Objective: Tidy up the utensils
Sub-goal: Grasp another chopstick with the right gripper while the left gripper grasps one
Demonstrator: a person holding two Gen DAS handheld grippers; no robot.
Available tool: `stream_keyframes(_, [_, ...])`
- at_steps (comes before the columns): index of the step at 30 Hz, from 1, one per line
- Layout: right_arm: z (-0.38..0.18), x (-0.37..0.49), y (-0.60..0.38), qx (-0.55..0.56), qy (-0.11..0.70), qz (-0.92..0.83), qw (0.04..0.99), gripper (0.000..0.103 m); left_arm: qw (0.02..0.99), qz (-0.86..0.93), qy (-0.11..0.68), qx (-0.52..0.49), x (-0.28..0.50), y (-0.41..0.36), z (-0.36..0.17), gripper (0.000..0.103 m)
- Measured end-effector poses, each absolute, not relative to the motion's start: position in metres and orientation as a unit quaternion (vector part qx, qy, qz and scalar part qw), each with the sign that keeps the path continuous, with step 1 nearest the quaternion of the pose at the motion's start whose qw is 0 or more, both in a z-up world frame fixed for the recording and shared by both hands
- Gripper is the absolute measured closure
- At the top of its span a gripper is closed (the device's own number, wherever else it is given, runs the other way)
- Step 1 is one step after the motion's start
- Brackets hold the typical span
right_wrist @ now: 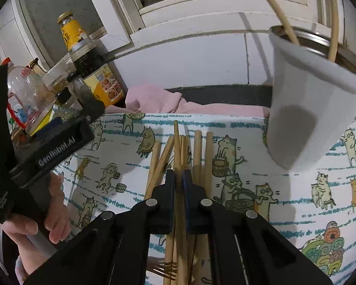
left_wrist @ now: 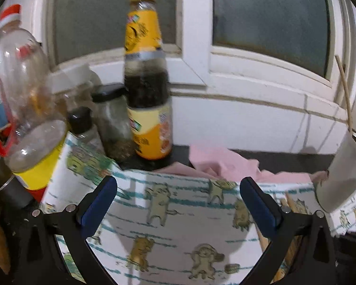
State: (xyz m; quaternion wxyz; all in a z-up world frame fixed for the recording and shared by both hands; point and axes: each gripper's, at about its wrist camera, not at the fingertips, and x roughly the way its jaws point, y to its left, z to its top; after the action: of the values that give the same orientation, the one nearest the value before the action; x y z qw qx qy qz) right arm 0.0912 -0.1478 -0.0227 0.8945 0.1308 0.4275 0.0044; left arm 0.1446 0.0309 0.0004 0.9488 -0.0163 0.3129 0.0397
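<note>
Several wooden chopsticks (right_wrist: 197, 152) lie in a loose bundle on a cat-print cloth (right_wrist: 284, 204). My right gripper (right_wrist: 178, 175) is shut on one chopstick (right_wrist: 176, 142) from the bundle, which runs forward between its pads. A white cup (right_wrist: 306, 109) stands tilted at the right with two long sticks in it; it also shows in the left wrist view (left_wrist: 344, 173). My left gripper (left_wrist: 178, 185) is open and empty over the cloth (left_wrist: 178, 225), with chopsticks (left_wrist: 289, 204) just beside its right finger.
A tall sauce bottle (left_wrist: 147, 83), small spice jars (left_wrist: 114, 123) and a clear plastic bottle (left_wrist: 21, 90) stand at the back left. A pink rag (left_wrist: 220, 163) lies behind the cloth. A fork's tines (right_wrist: 162, 272) show under the chopsticks. A tiled wall and window are behind.
</note>
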Motion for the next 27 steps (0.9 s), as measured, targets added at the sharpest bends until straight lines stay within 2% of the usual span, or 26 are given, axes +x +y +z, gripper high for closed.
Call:
stream_keyframes(7, [-0.021,0.091,-0.159,0.149,0.426,0.001,0.892,0.096,0.941,0.008,0.338,-0.021,0.148,0.025,-0.004,0.000])
stream_keyframes(16, [-0.020,0.091,-0.166,0.169,0.429,0.012,0.887,0.095,0.932,-0.034,0.362,-0.010,0.151,0.008,-0.013,0.009])
stream_keyframes(20, [-0.022,0.091,-0.172,0.186,0.435,0.015,0.881,0.095,0.910,-0.068,0.409,-0.017,0.158,0.000,-0.028,0.027])
stream_keyframes(24, [-0.021,0.092,-0.170,0.179,0.439,0.012,0.880,0.095,0.894,-0.103,0.434,-0.044,0.160,-0.002,-0.035,0.041])
stream_keyframes(26, [-0.023,0.094,-0.169,0.164,0.446,-0.003,0.880,0.095,0.891,-0.105,0.440,-0.039,0.161,-0.005,-0.038,0.054])
stream_keyframes(27, [-0.026,0.095,-0.168,0.154,0.451,-0.018,0.879,0.095,0.888,-0.107,0.445,-0.037,0.160,-0.007,-0.039,0.055])
